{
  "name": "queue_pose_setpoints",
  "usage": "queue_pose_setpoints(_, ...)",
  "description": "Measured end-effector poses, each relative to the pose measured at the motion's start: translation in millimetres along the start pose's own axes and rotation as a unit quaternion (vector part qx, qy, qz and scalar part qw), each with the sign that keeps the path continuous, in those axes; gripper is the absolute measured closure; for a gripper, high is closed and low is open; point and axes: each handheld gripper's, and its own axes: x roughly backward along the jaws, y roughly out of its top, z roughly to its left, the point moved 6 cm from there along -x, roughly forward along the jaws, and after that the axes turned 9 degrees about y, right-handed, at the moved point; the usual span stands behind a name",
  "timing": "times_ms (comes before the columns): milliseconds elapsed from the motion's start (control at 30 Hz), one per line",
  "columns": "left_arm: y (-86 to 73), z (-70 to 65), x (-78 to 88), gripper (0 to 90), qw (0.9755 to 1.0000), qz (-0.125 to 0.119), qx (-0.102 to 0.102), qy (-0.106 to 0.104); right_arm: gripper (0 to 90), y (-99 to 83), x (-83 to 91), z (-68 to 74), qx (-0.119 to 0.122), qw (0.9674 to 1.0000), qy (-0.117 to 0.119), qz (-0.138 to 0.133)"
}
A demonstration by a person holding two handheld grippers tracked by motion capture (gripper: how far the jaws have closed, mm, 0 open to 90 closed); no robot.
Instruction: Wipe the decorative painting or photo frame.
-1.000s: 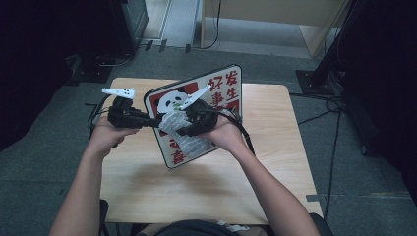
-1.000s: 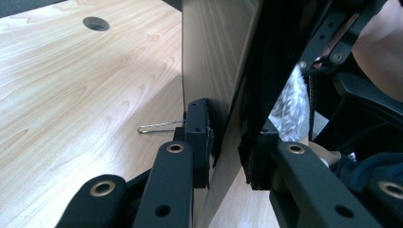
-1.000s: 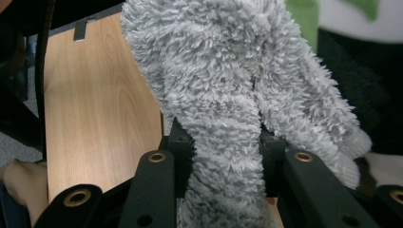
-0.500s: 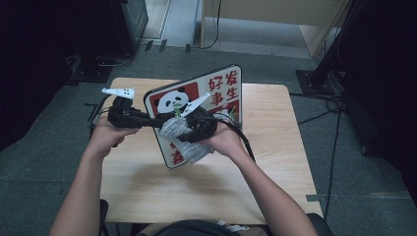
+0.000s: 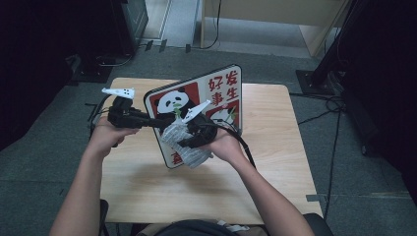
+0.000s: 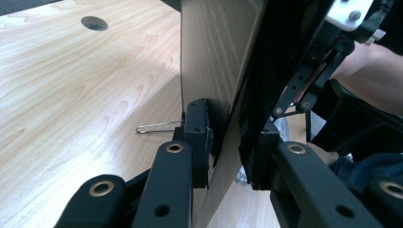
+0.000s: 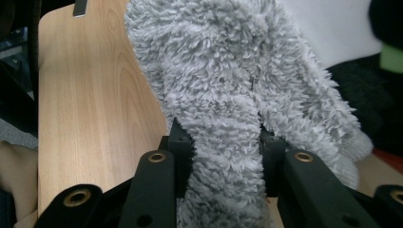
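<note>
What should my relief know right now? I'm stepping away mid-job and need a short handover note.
Left gripper: shut on the panda board's edge, holding it tilted up off the wooden table.
Right gripper: shut on the grey fluffy cloth, which lies against the board's printed face, low down by the red part.
Done: board lifted and steadied, cloth gripped and on the face.
Left, as it looks: wipe the rest of the face, then lay board and cloth down.

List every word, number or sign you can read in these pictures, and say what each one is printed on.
"好", "发", "事", "生": red Chinese characters on the upper right of the panda board, seen in the high view.
One more character at the board's lower left corner, partly hidden by the grey fluffy cloth: unreadable.
Nothing else carries readable text.
</note>
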Motion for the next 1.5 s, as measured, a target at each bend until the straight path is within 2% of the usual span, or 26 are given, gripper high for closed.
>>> queue_pose_setpoints(600,0.2,-0.6,0.0,75.0,1.0,0.003,0.005,0.0,67.9,-20.5,-17.2,0.1,-0.001,0.9999,0.01,0.005)
queue_pose_setpoints(1100,0.2,-0.5,0.1,74.5,1.0,0.003,0.008,-0.004,67.9,-37.8,-32.6,0.8,-0.012,0.9996,0.022,0.012)
queue_pose_setpoints(1400,0.0,-0.1,-0.2,73.9,0.9999,0.003,0.013,-0.006,67.9,-51.5,-45.7,0.3,-0.019,0.9988,0.032,0.033)
queue_pose_setpoints(1500,0.1,-0.1,-0.2,73.9,0.9999,0.003,0.014,-0.007,67.9,-54.8,-48.9,0.2,-0.021,0.9987,0.034,0.032)
